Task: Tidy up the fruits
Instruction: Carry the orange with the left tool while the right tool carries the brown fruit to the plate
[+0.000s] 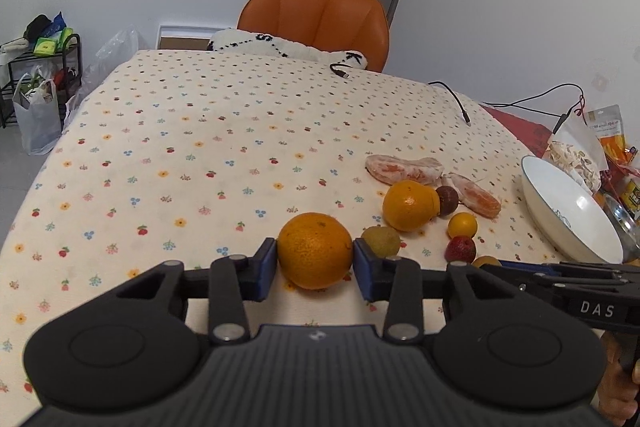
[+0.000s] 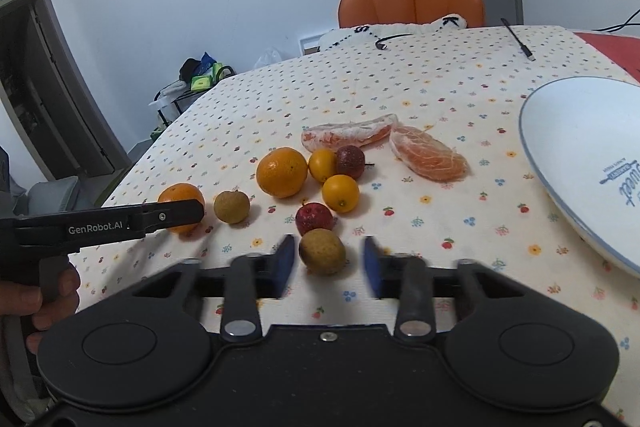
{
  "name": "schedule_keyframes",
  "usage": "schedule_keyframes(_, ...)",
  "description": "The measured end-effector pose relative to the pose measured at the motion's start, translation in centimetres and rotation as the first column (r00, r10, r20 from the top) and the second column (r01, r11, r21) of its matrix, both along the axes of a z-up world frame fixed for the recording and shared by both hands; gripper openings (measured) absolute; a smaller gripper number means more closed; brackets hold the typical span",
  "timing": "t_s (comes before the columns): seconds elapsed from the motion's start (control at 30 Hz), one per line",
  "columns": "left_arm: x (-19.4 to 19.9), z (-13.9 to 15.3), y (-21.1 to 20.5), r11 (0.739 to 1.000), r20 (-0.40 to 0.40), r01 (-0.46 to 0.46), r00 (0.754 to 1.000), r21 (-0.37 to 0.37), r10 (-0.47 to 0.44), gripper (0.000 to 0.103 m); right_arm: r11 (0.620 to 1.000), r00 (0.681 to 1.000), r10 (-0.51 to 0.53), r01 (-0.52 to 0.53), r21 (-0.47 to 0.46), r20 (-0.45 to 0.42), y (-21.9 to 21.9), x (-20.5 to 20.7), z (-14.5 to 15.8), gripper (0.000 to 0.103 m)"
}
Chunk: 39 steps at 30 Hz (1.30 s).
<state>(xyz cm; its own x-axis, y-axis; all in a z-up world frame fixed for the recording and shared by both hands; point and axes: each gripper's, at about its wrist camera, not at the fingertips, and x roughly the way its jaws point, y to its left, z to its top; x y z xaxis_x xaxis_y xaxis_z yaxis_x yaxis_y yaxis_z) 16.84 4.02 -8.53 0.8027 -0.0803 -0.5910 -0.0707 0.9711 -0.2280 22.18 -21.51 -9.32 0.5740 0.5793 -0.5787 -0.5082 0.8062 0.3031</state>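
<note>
At near table edge (image 1: 120, 291): left tongs (image 1: 315, 269) pinching orange (image 1: 315, 250); right tongs (image 2: 330, 269) spread around longan (image 2: 322, 251).

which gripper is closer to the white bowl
Right. The right gripper is at a small brown fruit, with the white bowl just to its right. The left gripper, pads against an orange, sits further left, beyond the fruit cluster.

bright even indoor light, soft shadows; fisheye-bent edges; right tool (image 2: 329, 265) motion-blurred.
</note>
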Motion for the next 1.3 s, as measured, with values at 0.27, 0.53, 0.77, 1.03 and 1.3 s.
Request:
schedule_keyframes(0.27, -0.5, 1.3, -0.7, 1.0, 0.031, 0.008, 0.999, 0.004, -0.009, 0.039, 1.0, 1.0, -0.008, 0.008, 0.022, 0.015, -0.7, -0.6, 0.4, 0.024)
schedule_keyframes(0.53, -0.5, 2.3, -2.8, 0.999, 0.055, 0.049, 0.997, 0.015, -0.05, 0.039, 0.998, 0.998, -0.056, 0.054, 0.043, 0.032, -3.0, -1.0, 1.0, 0.024)
schedule_keyframes(0.77, -0.3, 3.1, -4.9, 0.996, 0.077, 0.087, 0.993, 0.019, -0.088, 0.039, 0.994, 0.994, -0.094, 0.091, 0.062, 0.058, -5.0, -1.5, 2.0, 0.024)
schedule_keyframes(1.03, 0.2, 3.7, -7.2, 0.991, 0.096, 0.134, 0.986, 0.023, -0.136, 0.039, 0.989, 0.987, -0.138, 0.132, 0.069, 0.088, -7.2, -2.2, 2.9, 0.024)
schedule_keyframes(1.3, 1.1, 4.3, -10.1, 0.98, 0.117, 0.196, 0.973, 0.029, -0.198, 0.039, 0.978, 0.975, -0.199, 0.191, 0.078, 0.102, -9.6, -2.8, 3.3, 0.024)
